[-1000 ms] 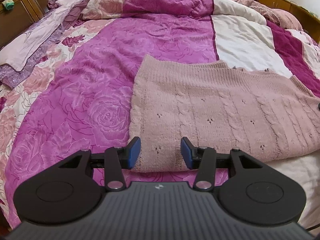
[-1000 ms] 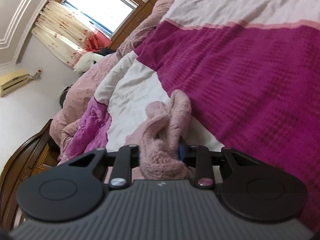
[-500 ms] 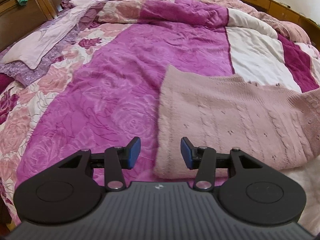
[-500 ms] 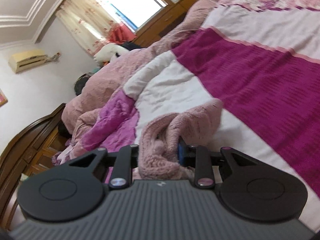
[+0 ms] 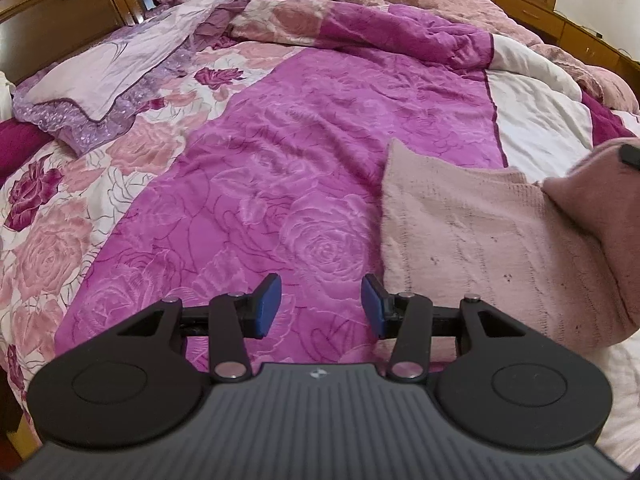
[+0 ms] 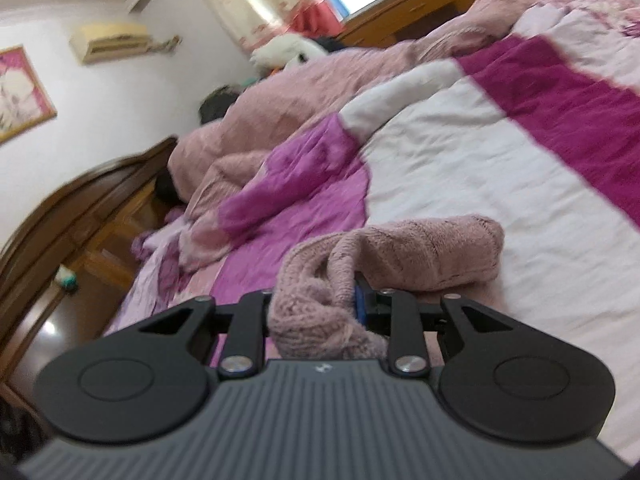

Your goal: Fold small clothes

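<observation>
Sliding leftward across the bed since a second ago, the left tool (image 5: pixel 321 306) is now hovering over the magenta rose-patterned quilt (image 5: pixel 304 184) instead of over the garment, its blue pads (image 5: pixel 267 305) standing apart with nothing between them. Meanwhile the right tool (image 6: pixel 316 304) has been rising and rolling, and the room in its view is tipping closer to level.

That right tool is clamping a bunched fold of the dusty-pink cable-knit sweater (image 6: pixel 320 308), the wool filling the gap between its fingers and hiding the left pad. A rolled part of the knit is trailing off to the right over the white panel of the quilt (image 6: pixel 460 168).

In the left view, the sweater (image 5: pixel 472 236) is lying flat on the bed, just right of the open tool, its left edge running beside the right finger. A lifted fold of it is rising at the far right edge, blurred, with a dark bit of the other tool (image 5: pixel 630 155) poking in. A lilac pillow (image 5: pixel 108 84) is sitting well away at upper left.
</observation>
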Tool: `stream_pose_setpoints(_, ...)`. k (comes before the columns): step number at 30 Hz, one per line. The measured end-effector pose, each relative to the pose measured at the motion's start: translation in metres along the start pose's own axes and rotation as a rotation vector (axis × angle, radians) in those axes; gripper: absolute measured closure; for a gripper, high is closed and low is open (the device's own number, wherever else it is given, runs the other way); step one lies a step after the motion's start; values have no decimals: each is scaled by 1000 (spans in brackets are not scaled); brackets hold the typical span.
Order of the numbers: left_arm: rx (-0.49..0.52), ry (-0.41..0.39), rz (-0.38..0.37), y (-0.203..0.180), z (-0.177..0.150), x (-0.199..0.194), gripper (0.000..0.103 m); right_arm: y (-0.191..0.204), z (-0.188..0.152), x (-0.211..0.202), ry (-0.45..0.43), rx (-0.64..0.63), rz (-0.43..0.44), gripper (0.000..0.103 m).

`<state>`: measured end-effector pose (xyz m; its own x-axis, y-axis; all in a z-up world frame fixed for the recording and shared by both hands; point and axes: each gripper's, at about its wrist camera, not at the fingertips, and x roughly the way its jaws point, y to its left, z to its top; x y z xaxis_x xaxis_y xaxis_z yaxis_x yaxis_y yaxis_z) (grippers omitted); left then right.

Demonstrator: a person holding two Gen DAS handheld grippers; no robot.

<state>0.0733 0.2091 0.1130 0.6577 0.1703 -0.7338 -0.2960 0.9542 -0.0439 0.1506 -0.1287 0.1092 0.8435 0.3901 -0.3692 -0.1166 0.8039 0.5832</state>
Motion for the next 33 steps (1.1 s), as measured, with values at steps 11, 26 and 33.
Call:
stream_pose_setpoints(11, -42, 17, 7, 24, -7, 11, 51, 13, -69, 59, 179, -125, -49, 75)
stream_pose_setpoints(26, -99, 16, 16, 59, -10, 15, 51, 90, -91, 55, 168, -215, 89, 75)
stream_pose_setpoints(33, -70, -5, 26, 67, -8, 11, 51, 101, -125, 71, 205, -364, 65, 75)
